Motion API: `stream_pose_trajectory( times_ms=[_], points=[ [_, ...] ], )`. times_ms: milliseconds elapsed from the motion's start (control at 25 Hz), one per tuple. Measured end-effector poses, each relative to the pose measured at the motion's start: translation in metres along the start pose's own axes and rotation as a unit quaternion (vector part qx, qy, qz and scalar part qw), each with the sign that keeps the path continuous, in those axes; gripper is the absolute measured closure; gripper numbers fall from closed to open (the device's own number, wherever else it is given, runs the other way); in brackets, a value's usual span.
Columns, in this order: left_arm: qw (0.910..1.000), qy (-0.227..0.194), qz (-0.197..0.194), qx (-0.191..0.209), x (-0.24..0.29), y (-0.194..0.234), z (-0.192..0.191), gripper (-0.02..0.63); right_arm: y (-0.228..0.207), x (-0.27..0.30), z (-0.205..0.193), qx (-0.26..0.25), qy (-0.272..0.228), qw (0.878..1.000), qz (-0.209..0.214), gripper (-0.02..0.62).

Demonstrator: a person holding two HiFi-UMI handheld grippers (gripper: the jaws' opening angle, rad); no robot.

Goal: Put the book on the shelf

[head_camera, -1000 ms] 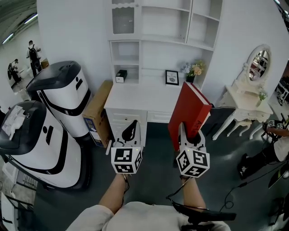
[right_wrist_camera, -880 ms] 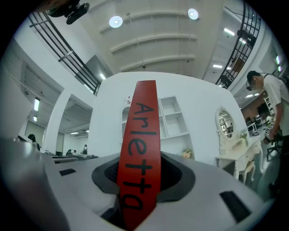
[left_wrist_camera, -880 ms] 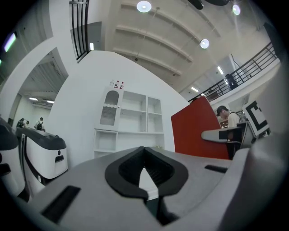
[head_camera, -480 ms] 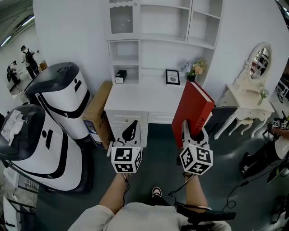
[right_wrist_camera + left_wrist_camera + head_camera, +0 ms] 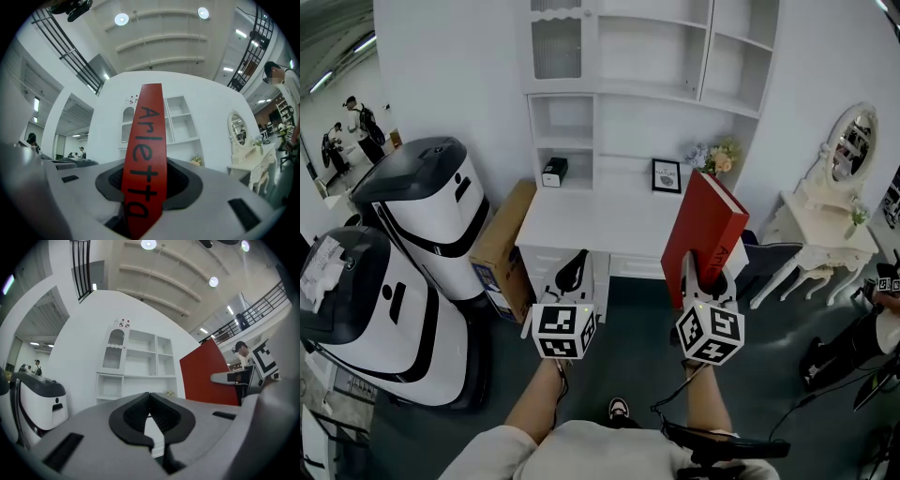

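A large red book (image 5: pixel 705 234) stands upright in my right gripper (image 5: pixel 700 272), whose jaws are shut on its lower end. Its spine (image 5: pixel 146 159) with black lettering fills the middle of the right gripper view. The book also shows as a red slab (image 5: pixel 208 373) at the right of the left gripper view. My left gripper (image 5: pixel 573 270) hangs beside it at the same height, shut, with nothing between its black pads (image 5: pixel 150 416). Ahead stands the white shelf unit (image 5: pixel 623 84) with open compartments above a white desk (image 5: pixel 600 220).
On the desk's back edge are a small black box (image 5: pixel 553 172), a framed picture (image 5: pixel 667 175) and flowers (image 5: pixel 719 157). Two large white-and-black machines (image 5: pixel 412 244) stand left, with a cardboard box (image 5: pixel 502 244). A white dressing table with mirror (image 5: pixel 830 225) stands right.
Both grippers and the book have drawn a little nearer to the desk and shelf. The grip on the book is unchanged.
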State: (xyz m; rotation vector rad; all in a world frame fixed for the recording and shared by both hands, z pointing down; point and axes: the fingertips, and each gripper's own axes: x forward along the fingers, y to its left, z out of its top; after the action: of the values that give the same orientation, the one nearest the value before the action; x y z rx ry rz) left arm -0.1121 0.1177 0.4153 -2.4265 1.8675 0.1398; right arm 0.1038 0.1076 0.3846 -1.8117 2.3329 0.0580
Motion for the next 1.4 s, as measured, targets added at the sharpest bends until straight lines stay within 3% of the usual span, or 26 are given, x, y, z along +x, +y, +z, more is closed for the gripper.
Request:
stream_pose_trajectory(
  times_ms=[840,1400],
  points=[
    [0.9994,-0.006,0.03,0.012,0.143,0.023,-0.003,0.598,-0.057,0.147,-0.002,0.004,-0.008,1.0,0.028,0.422],
    [0.9989,-0.004,0.045,0.015,0.189,0.022,-0.008,0.598,-0.084,0.191,-0.004,0.001,-0.005,0.999,0.048,0.422]
  ],
)
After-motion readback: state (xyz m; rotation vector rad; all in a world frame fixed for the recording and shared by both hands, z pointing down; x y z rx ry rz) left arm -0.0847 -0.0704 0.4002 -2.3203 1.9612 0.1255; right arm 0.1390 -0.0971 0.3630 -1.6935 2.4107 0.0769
